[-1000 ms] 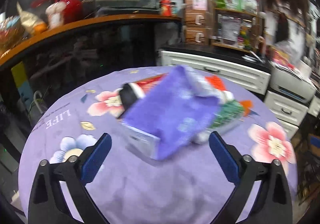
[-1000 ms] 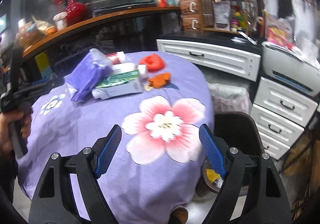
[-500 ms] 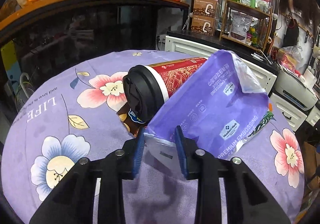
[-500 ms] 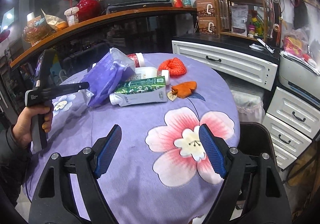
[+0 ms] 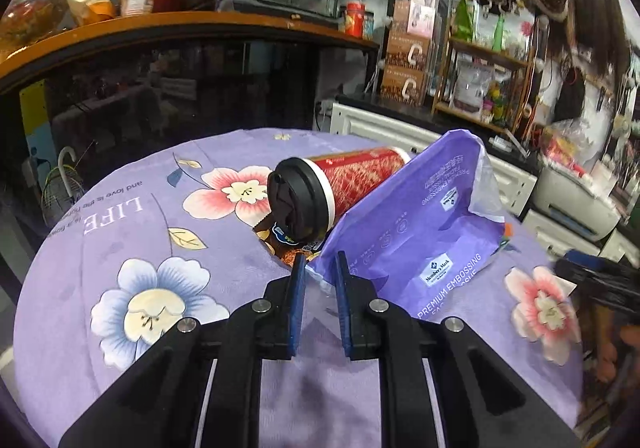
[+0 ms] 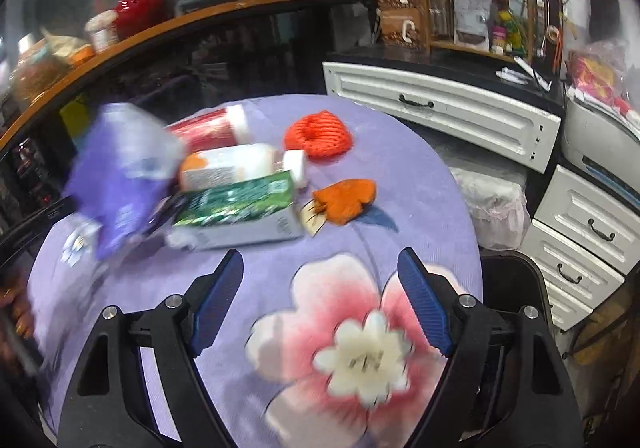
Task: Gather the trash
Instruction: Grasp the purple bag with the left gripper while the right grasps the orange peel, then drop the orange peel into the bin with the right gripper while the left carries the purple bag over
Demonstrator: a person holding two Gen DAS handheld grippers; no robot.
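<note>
Left claw [image 5: 318,268] closed on purple bag [image 5: 416,224] | floral tablecloth [image 5: 120,248] | cluttered shop

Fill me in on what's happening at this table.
A person is clearing trash off a round table. The left hand-held gripper has just been closing and now pinches a corner of the purple tissue pack, beside a tipped red cup. The right hand-held gripper hangs open, holding nothing.

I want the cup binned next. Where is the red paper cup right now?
In the left wrist view the red paper cup lies on its side mid-table, lid toward the camera, just left of the purple tissue pack.
</note>
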